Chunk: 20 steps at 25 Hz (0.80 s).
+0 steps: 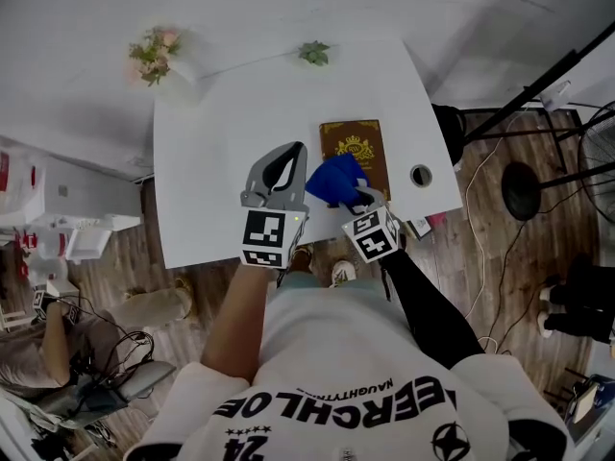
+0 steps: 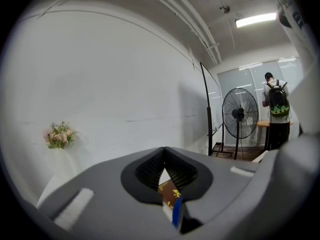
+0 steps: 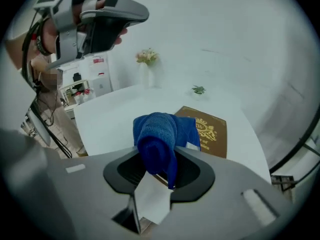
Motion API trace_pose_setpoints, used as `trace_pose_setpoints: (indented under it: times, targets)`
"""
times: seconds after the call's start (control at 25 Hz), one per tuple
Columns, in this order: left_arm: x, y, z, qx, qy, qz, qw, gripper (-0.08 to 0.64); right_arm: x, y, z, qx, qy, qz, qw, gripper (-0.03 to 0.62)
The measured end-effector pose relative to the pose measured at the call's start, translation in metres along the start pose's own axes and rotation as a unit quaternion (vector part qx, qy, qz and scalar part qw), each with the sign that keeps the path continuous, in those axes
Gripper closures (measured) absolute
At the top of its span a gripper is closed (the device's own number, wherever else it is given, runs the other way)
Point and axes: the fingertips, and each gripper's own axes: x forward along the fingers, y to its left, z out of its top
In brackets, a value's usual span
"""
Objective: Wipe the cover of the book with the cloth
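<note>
1. The left tool (image 2: pixel 164 158) has its jaws pressed together at the tips, with nothing between them. Below the tips a narrow gap opens between the jaws.
2. Through that gap, the left gripper view shows only a sliver of the brown book (image 1: pixel 356 148) and a blue edge of the cloth (image 3: pixel 159 136).
3. The right tool (image 3: pixel 161 165) is pinching the cloth. The bunched folds cover its jaw tips, so the grip point itself is hidden.
4. A white tag (image 3: pixel 152 197) hangs from the cloth below the jaws.
5. The book lies flat on the white worktop (image 1: pixel 226 157), near its right side, cover up.
6. In the head view the cloth overlaps the book's near left corner. Whether it touches the cover cannot be told.
7. The right gripper view shows the left tool held high above the worktop.
8. A round object (image 1: pixel 421 175) sits near the worktop's right edge; what it is cannot be made out.
</note>
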Motion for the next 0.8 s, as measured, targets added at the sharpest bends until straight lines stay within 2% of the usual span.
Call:
trace_pose_setpoints:
  times: [0.16, 0.32, 0.44, 0.52, 0.64, 0.72, 0.8]
  targets:
    - [0.003, -0.004, -0.002, -0.001, 0.002, -0.005, 1.0, 0.502, -0.015, -0.042, -0.021, 0.055, 0.01, -0.055, 0.997, 0.465]
    - [0.006, -0.007, -0.002, -0.001, 0.002, -0.006, 1.0, 0.502, -0.033, -0.082, -0.038, 0.085, 0.017, -0.115, 0.99, 0.465]
    - [0.008, -0.013, -0.001, 0.002, 0.001, -0.009, 1.0, 0.502, -0.036, -0.098, -0.045, 0.103, 0.013, -0.131, 0.986, 0.465]
    - [0.008, -0.014, -0.002, 0.002, 0.001, -0.008, 1.0, 0.502, -0.041, -0.098, -0.038, 0.107, 0.003, -0.133, 0.985, 0.465]
    - [0.007, -0.014, 0.0, 0.0, 0.001, -0.005, 1.0, 0.503, -0.049, -0.08, -0.007, 0.08, -0.039, -0.116, 0.989, 0.465]
    - [0.005, -0.014, -0.001, -0.002, 0.001, -0.002, 1.0, 0.502, -0.045, -0.056, 0.01, 0.051, -0.061, -0.08, 0.994, 0.465]
    - [0.004, -0.014, -0.001, -0.003, 0.001, 0.001, 1.0, 0.502, -0.034, -0.023, 0.016, 0.027, -0.059, -0.028, 0.997, 0.465]
